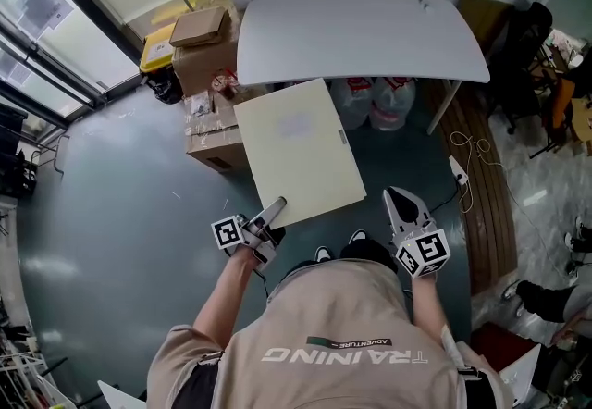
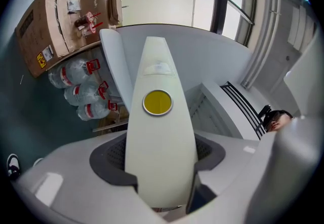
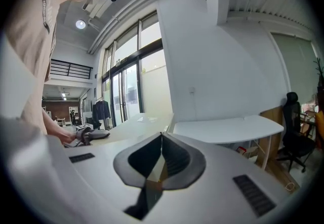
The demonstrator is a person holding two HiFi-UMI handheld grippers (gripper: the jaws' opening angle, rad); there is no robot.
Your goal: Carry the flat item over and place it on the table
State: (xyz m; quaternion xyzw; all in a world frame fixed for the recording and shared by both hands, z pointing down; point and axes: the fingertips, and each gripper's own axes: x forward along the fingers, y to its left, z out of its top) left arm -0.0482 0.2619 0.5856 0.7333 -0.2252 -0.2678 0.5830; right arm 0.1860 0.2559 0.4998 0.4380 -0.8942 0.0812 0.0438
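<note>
The flat item is a cream board (image 1: 301, 148), held level over the dark floor just short of the white table (image 1: 361, 32). My left gripper (image 1: 273, 210) is shut on the board's near left corner. In the left gripper view the board's cream edge (image 2: 158, 132), with a round yellow cap, runs away from between the jaws. My right gripper (image 1: 400, 199) is shut beside the board's near right corner, a little apart from it, with nothing visibly between its jaws. The right gripper view looks across the board's top (image 3: 136, 126) toward the table (image 3: 228, 129).
Cardboard boxes (image 1: 208, 51) and a yellow container (image 1: 159, 48) stand left of the table. Water bottles (image 1: 379, 102) sit under it. A black office chair (image 1: 523, 55) is at the right, with a cable (image 1: 472, 157) on the wooden strip. Windows line the left wall.
</note>
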